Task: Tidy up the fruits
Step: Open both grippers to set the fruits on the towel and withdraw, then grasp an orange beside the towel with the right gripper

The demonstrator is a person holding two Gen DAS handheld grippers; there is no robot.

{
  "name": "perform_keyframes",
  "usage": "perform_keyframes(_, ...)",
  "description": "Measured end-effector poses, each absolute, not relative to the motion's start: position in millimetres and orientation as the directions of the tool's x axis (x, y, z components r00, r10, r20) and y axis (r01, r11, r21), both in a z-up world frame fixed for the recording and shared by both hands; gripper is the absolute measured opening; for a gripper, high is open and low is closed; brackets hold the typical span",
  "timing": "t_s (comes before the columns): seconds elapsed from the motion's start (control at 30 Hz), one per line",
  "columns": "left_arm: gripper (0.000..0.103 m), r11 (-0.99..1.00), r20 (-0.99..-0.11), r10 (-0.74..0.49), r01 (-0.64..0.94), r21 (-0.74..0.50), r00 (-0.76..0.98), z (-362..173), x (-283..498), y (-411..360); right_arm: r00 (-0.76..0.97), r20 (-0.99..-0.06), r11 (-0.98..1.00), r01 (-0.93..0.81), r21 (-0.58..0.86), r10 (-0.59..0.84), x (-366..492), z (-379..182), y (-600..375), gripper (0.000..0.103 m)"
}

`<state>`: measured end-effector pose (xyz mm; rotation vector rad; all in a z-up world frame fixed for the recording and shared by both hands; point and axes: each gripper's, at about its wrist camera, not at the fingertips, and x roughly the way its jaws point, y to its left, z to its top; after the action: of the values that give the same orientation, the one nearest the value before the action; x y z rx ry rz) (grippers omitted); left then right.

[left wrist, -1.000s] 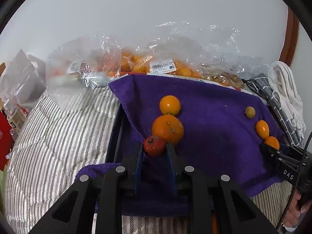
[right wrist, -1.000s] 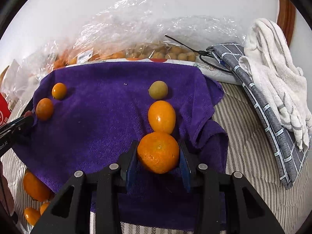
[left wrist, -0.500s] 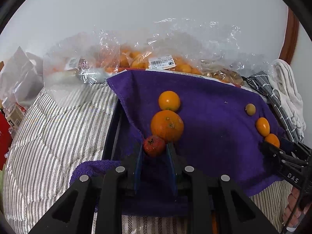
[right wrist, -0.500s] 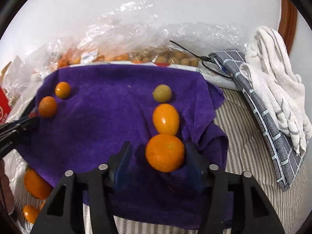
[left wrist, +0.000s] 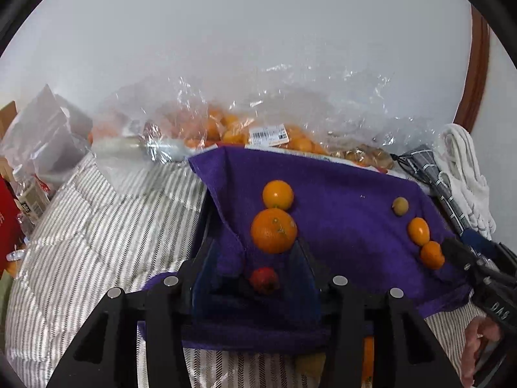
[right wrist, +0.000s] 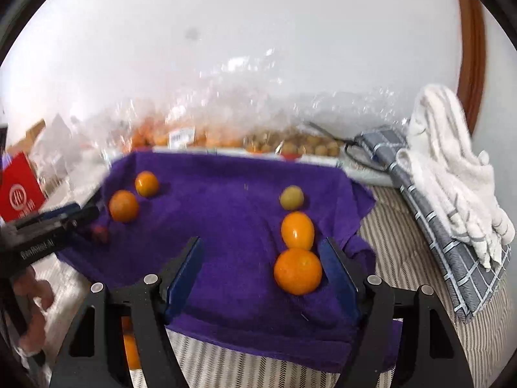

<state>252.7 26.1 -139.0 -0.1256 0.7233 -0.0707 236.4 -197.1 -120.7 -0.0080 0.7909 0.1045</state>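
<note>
My left gripper (left wrist: 258,258) has its jaws spread wide, and the little red fruit (left wrist: 264,280) is just sitting on the purple towel (left wrist: 339,226) between them, not touching either pad as far as I can see. Right past it there's a big orange (left wrist: 274,230), and touching that one a smaller orange (left wrist: 278,194), so they form a line running away from me.

Right gripper (right wrist: 263,255) is wide open too. The orange (right wrist: 298,271) on that side rests on the towel close to the right-hand finger, with a gap either side. Beyond it there's an oval orange fruit (right wrist: 297,230) touching it, then a small greenish-yellow fruit (right wrist: 291,197) just past that. So two short rows, one near each edge of the towel.

Behind the towel there's a crinkly plastic bag (left wrist: 258,129) full of more orange fruit. Off to the right are a grey checked cloth (right wrist: 452,226) and a white towel (right wrist: 452,161), on striped bedding (left wrist: 97,226).
</note>
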Motion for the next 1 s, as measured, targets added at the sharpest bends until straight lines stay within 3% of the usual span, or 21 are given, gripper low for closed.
perform_keyframes(0.2,0.046,0.99,-0.631,-0.12,0.042,-0.138,0.766,-127.7,239.7,25.9,0.731,-0.678,0.996,-0.078,0.029,0.077,216.1,-90.3,-200.2,0.074)
perform_keyframes(0.4,0.046,0.988,-0.633,-0.14,0.061,-0.144,0.761,-121.7,214.9,30.3,0.7,-0.707,0.995,-0.066,0.077,0.101,196.7,-80.3,-205.6,0.073)
perform_keyframes(0.77,0.046,0.995,-0.698,-0.075,0.003,-0.104,0.712,-141.6,160.3,73.4,0.62,-0.763,0.98,-0.177,0.088,0.181,155.0,-107.9,-167.2,0.054)
perform_keyframes(1.0,0.046,0.994,-0.729,-0.043,-0.041,-0.098,0.683,-163.1,141.6,96.1,0.546,-0.804,0.963,-0.242,0.115,0.234,143.8,-131.1,-136.6,0.053)
